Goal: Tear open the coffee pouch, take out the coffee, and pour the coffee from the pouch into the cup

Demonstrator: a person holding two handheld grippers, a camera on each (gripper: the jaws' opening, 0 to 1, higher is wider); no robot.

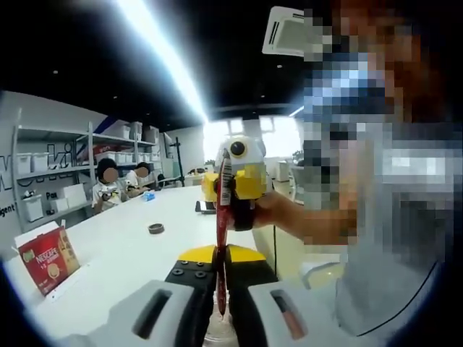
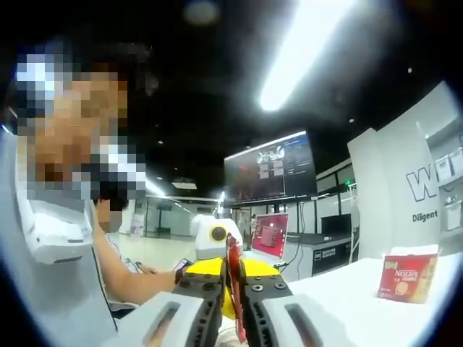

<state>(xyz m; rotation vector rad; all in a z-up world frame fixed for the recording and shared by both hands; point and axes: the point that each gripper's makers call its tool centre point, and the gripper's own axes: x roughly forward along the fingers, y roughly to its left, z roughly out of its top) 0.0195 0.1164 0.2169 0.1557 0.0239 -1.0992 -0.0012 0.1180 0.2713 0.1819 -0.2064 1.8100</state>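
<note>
Closest to the lens in the left gripper view, the left gripper (image 1: 220, 285) has its black, yellow-tipped jaws pressed together on the lower end of a slim red coffee stick pouch (image 1: 223, 217). That pouch stands edge-on, its long axis running from six o'clock up to twelve o'clock. Its upper end is clamped by the right gripper (image 1: 233, 189), facing back from the far side. In the right gripper view, the right gripper (image 2: 231, 285) likewise has its jaws closed on the same pouch (image 2: 233, 271), with the left gripper (image 2: 218, 242) just behind. Both tools therefore pinch opposite ends, so a tear would likely need them to pull apart sideways. At eight o'clock, a red Nescafé box (image 1: 48, 260) sits on the white table (image 1: 130, 238).
</note>
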